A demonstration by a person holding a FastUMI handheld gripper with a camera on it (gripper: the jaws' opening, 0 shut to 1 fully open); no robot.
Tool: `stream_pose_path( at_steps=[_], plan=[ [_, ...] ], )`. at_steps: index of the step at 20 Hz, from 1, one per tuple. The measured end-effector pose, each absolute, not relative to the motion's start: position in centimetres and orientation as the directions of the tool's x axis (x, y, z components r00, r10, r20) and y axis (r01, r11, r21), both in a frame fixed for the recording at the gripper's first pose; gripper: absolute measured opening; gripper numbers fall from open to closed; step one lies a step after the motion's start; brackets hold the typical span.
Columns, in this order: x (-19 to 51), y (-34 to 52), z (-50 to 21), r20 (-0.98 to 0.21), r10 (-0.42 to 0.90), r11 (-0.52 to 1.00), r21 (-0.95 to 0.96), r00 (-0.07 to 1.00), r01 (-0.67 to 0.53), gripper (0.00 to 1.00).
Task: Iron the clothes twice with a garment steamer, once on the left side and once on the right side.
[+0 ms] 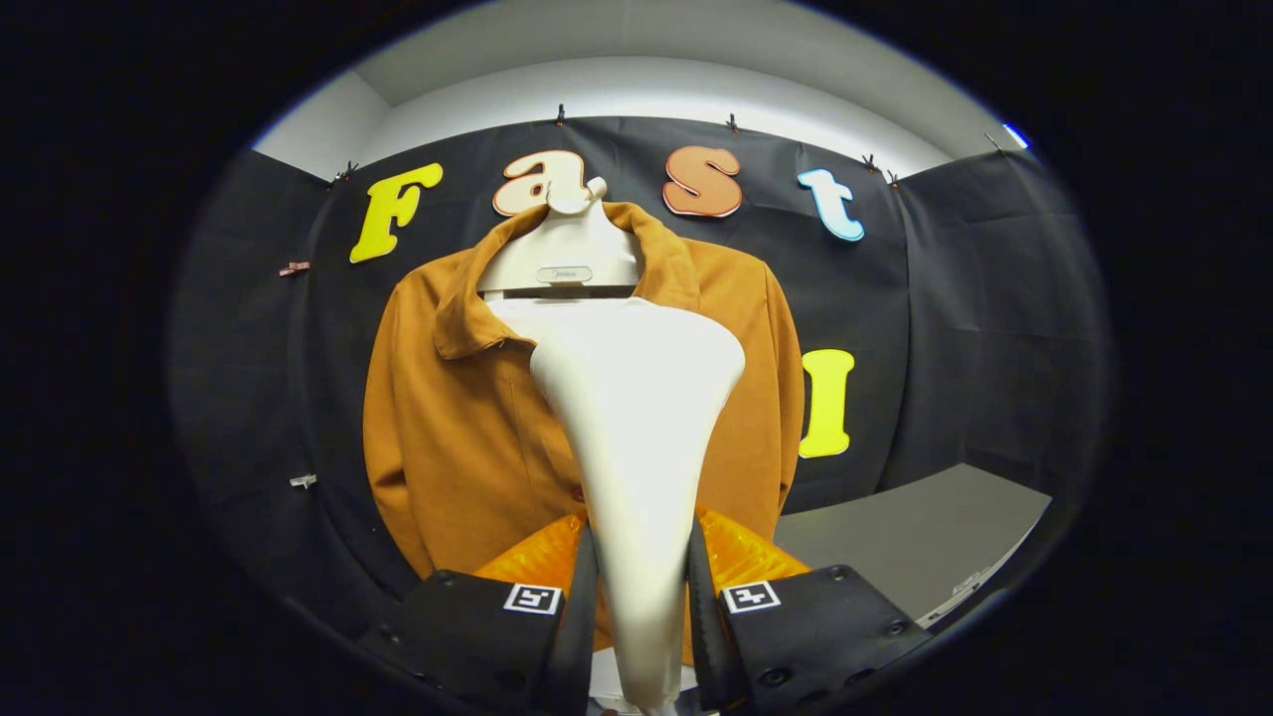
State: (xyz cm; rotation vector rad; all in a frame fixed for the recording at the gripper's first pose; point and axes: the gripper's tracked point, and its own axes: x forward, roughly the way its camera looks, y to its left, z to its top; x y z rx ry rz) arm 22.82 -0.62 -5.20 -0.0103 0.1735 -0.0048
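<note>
Between the two fingers, the gripper [641, 607] pinches the white garment steamer [636, 418] by its narrow handle.

Both fingers press the handle's sides, and the steamer's broad head rises just ahead of them, in front of the brown jacket [467, 418]. That jacket hangs on a white hanger [564, 254] against the black booth wall; a grey table [915, 547] lies to the right.

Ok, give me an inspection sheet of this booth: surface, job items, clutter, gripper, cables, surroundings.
Surface: grey table beyond the fingers, beside the jacket.
Job's things: brown jacket hangs on a white hanger; white steamer head held up in front of the jacket.
Clutter: nothing seen.
Gripper: gripper shut on the steamer handle, a finger on each side.
Cables: nothing seen.
Surroundings: black cloth wall, clips pinned on it.
</note>
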Motion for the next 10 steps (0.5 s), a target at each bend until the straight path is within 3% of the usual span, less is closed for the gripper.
stream_pose_path(
  at_steps=[10],
  plan=[
    [22.5, -1.0, -3.6, -0.107, 0.043, 0.999, -0.011, 0.993, -0.045, 0.44]
  ],
)
